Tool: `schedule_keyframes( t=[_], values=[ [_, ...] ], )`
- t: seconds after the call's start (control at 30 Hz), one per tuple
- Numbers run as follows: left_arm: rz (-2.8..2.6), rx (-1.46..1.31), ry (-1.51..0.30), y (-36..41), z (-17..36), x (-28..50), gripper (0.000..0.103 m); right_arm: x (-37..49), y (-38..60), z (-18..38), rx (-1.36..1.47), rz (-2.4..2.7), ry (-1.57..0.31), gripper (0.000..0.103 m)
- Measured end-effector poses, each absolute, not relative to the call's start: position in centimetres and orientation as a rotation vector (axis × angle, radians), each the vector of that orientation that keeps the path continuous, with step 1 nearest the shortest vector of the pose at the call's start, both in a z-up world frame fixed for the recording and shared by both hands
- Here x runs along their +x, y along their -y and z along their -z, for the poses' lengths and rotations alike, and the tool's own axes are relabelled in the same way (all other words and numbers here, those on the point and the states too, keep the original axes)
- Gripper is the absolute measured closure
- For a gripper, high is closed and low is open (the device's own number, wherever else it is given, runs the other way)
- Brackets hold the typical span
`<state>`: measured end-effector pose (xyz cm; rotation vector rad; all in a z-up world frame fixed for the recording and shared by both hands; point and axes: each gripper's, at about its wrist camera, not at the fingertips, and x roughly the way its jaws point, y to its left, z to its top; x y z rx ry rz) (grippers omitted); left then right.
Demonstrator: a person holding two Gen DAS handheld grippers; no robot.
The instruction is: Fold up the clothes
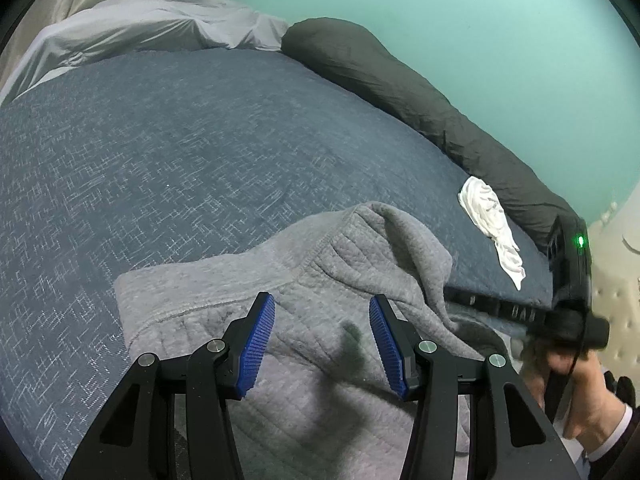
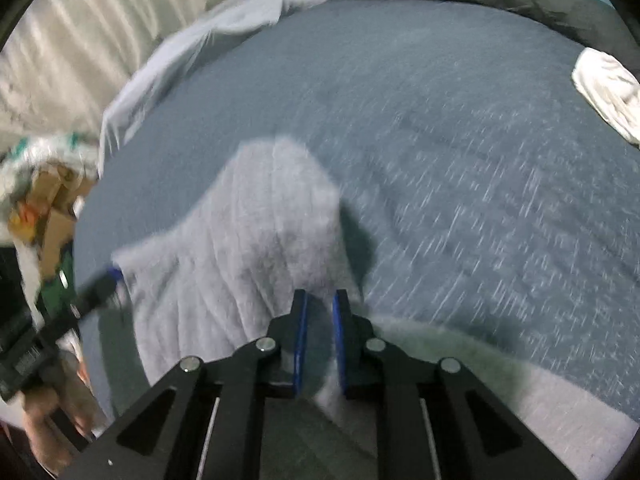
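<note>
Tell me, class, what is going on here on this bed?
A person with a gripper in each hand is folding a grey sweatshirt on a blue bedspread. The left gripper hovers open above the cloth, holding nothing. The right gripper has grey fabric between its narrow jaws, though blur hides whether it is pinched. A crumpled white garment waits near a dark bolster pillow.

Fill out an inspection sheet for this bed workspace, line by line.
Surface: blue bedspread, mostly flat.
Job's things: grey sweatshirt lying rumpled at the near edge; white garment crumpled by the dark bolster.
Clutter: boxes beside the bed.
Grippers: left tool open above the sweatshirt, nothing between its pads; right tool narrow, grey fabric between its pads, the picture too blurred to confirm a grip.
Cables: black cord at the right handle.
Surroundings: teal wall, curtain.
</note>
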<state>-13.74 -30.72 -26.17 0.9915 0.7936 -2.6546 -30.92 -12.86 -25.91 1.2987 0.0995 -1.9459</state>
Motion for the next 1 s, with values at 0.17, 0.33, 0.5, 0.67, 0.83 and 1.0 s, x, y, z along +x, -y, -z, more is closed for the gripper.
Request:
schedule_keyframes(
  t=[0.17,0.33,0.5,0.67,0.83,1.0],
  values=[
    [2.651,0.994,-0.808,30.9,26.3,-13.8,0.049,-34.5,12.0,25.5,1.334,1.881,0.181,0.057],
    [2.645,0.987,-0.825,31.4,26.3,-13.7,0.049,-37.2,14.3,26.2,1.406,1.803,0.315,0.056],
    [2.636,0.980,-0.838,32.0,26.4,-13.5,0.049,-37.4,17.5,26.7,1.485,1.758,0.194,0.060],
    [2.625,0.975,-0.863,32.7,26.7,-13.3,0.049,-36.3,19.1,25.6,1.368,1.833,0.052,0.093],
    [2.617,0.966,-0.879,33.1,26.8,-13.0,0.049,-35.6,20.6,20.3,1.103,1.940,-0.107,0.096],
    [2.611,0.964,-0.887,33.2,26.9,-13.0,0.049,-35.6,22.8,15.2,0.894,2.041,-0.314,0.096]
  ],
)
